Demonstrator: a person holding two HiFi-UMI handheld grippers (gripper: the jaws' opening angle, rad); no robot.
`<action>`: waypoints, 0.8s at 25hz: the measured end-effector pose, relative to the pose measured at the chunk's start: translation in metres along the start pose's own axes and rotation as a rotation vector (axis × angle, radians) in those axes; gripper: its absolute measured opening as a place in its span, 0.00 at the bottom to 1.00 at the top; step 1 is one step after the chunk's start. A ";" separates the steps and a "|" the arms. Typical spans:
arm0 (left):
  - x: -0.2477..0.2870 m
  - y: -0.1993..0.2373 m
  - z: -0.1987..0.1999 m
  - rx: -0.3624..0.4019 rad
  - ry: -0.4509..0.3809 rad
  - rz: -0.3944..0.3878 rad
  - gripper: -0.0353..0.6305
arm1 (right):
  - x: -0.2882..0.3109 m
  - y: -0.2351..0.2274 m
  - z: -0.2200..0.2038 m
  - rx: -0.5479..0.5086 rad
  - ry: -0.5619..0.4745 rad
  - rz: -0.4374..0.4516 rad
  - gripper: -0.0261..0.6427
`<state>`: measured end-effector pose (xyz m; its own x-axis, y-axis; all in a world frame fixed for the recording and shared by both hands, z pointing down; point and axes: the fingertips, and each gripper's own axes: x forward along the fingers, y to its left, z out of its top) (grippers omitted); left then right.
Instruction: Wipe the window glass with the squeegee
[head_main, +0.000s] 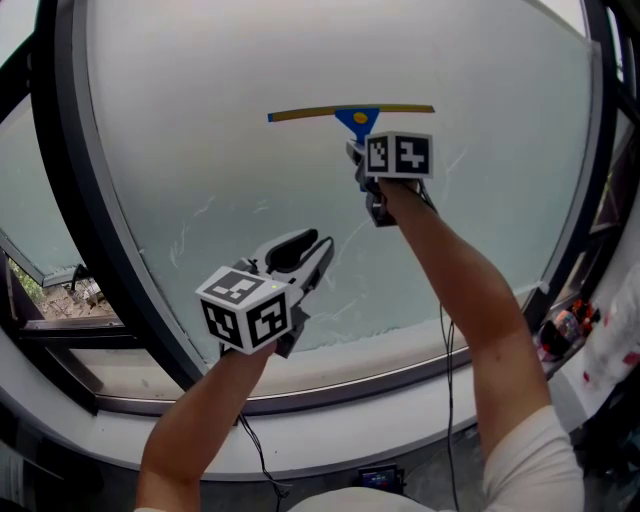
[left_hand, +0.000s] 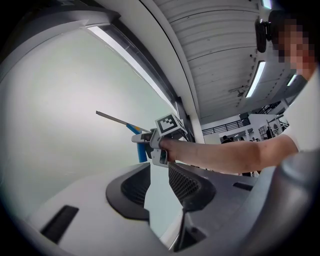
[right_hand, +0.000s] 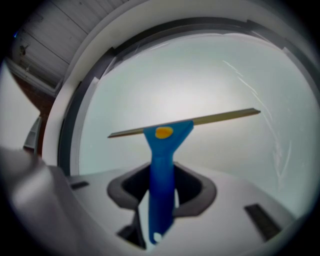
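The squeegee (head_main: 355, 115) is high up on the window glass (head_main: 180, 150), a little right of the pane's middle. Its long thin blade runs nearly level and its blue handle hangs straight down from the centre. The blade seems to lie against the glass, though from here the contact line is too fine to be sure of.

The right gripper (head_main: 365, 158) has that handle clamped between its jaws, gripping it low down, with the blue head and its yellow spot standing clear above them. The marker cube sits just under the blade, on a raised arm.

Lower and to the left, the left gripper (head_main: 310, 248) hangs in front of the pane, jaws partly apart with nothing between them, only pale glass in the gap.

Faint scratchy streaks (head_main: 190, 235) mark the lower glass. A dark frame (head_main: 95, 230) edges the pane, with a white sill (head_main: 400, 352) below.
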<state>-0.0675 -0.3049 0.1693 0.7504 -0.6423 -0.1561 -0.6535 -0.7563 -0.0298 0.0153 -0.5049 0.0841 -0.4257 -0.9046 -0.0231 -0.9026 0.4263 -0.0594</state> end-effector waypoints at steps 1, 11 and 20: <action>0.000 0.000 -0.002 -0.005 0.002 0.001 0.26 | 0.000 0.000 -0.003 -0.002 0.004 0.000 0.26; 0.000 -0.003 -0.021 -0.045 0.013 -0.016 0.26 | -0.002 -0.003 -0.039 -0.021 0.062 -0.001 0.26; 0.000 -0.003 -0.036 -0.081 0.024 -0.019 0.26 | -0.002 -0.004 -0.073 -0.013 0.106 0.002 0.26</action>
<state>-0.0619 -0.3067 0.2053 0.7655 -0.6296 -0.1324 -0.6295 -0.7755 0.0478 0.0151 -0.5040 0.1574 -0.4312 -0.8984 0.0826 -0.9022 0.4287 -0.0469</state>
